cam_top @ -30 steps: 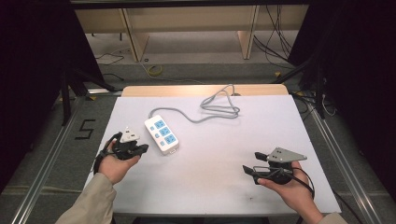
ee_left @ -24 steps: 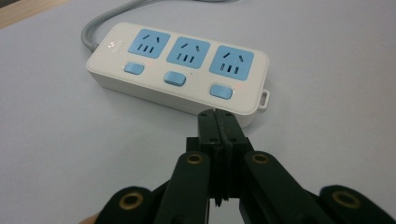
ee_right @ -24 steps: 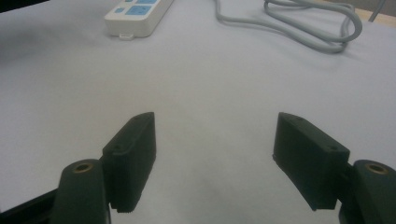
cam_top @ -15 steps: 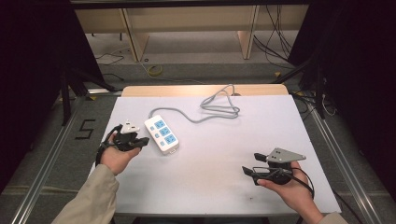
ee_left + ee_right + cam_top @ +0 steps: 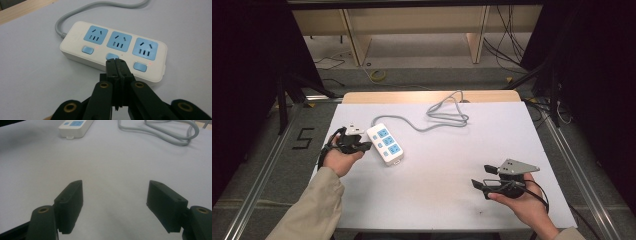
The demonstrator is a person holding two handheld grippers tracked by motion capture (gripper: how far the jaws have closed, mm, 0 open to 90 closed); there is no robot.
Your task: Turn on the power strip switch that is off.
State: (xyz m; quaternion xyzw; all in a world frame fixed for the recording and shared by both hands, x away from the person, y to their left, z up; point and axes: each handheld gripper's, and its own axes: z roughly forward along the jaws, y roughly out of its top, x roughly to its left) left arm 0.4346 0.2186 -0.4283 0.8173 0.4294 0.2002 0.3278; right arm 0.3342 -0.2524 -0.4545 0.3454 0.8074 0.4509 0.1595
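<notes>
A white power strip (image 5: 385, 143) lies flat on the white desk (image 5: 447, 165), near the left edge and a bit toward the far side. It has three blue sockets in a row, and a small blue button sits beside each socket. A tiny red light glows next to each button in the left gripper view. Its grey cord (image 5: 439, 114) runs from the far end of the strip and makes loose loops near the far edge of the desk. The left gripper (image 5: 115, 62) is held at the left edge, just beside the strip. Its two black jaws are pressed tight together with nothing between them. The tips sit right at the middle button (image 5: 112, 56), but it is hard to tell if they touch it. The right gripper (image 5: 113, 205) is near the front right corner, well apart from the strip. Its jaws are spread wide and hold nothing, with bare desk between them.
</notes>
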